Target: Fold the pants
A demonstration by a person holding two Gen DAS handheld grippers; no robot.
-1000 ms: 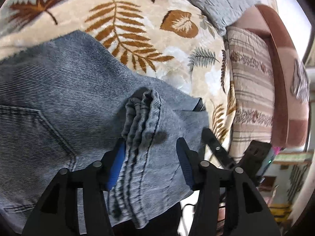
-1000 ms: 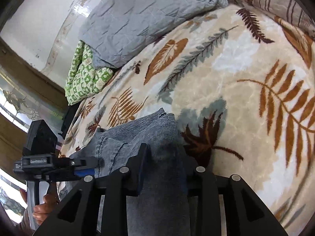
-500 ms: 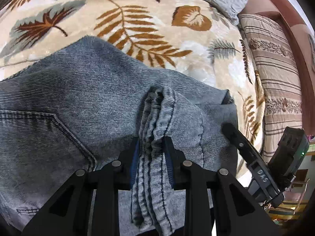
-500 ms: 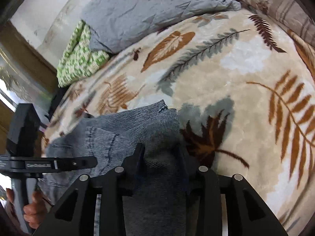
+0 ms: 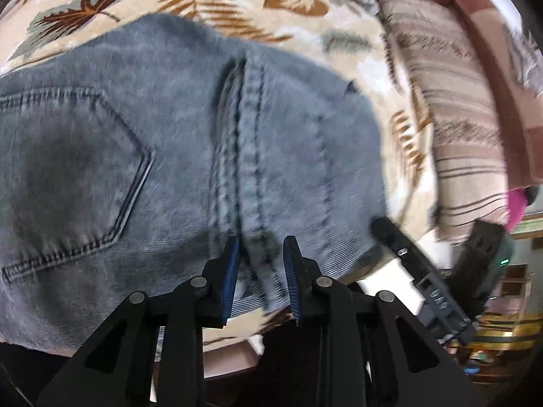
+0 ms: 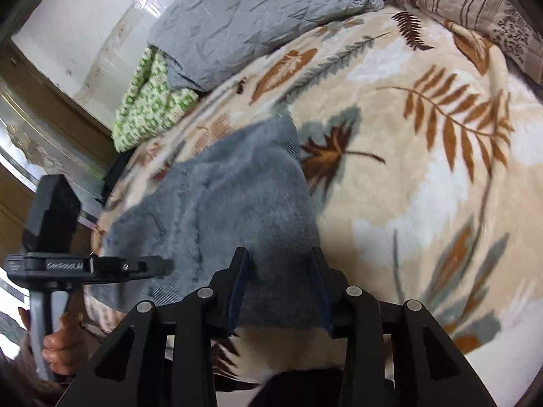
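Leaf-print blanket (image 6: pixel 424 183); both grippers' fingers (image 5: pixel 228 281) pinching jeans (image 5: pixel 169 142)

You see faded blue-grey jeans (image 5: pixel 176 156) on a cream blanket (image 6: pixel 424 203) with rust-brown and grey-green leaves; upper left, a green-and-white cloth (image 6: pixel 149 105).

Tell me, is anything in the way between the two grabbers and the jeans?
No, nothing visible. The left gripper has a bunched seam of the jeans right between its blue pads. The right gripper has the jeans' edge between its fingers too. Around them is only the leaf-print blanket.
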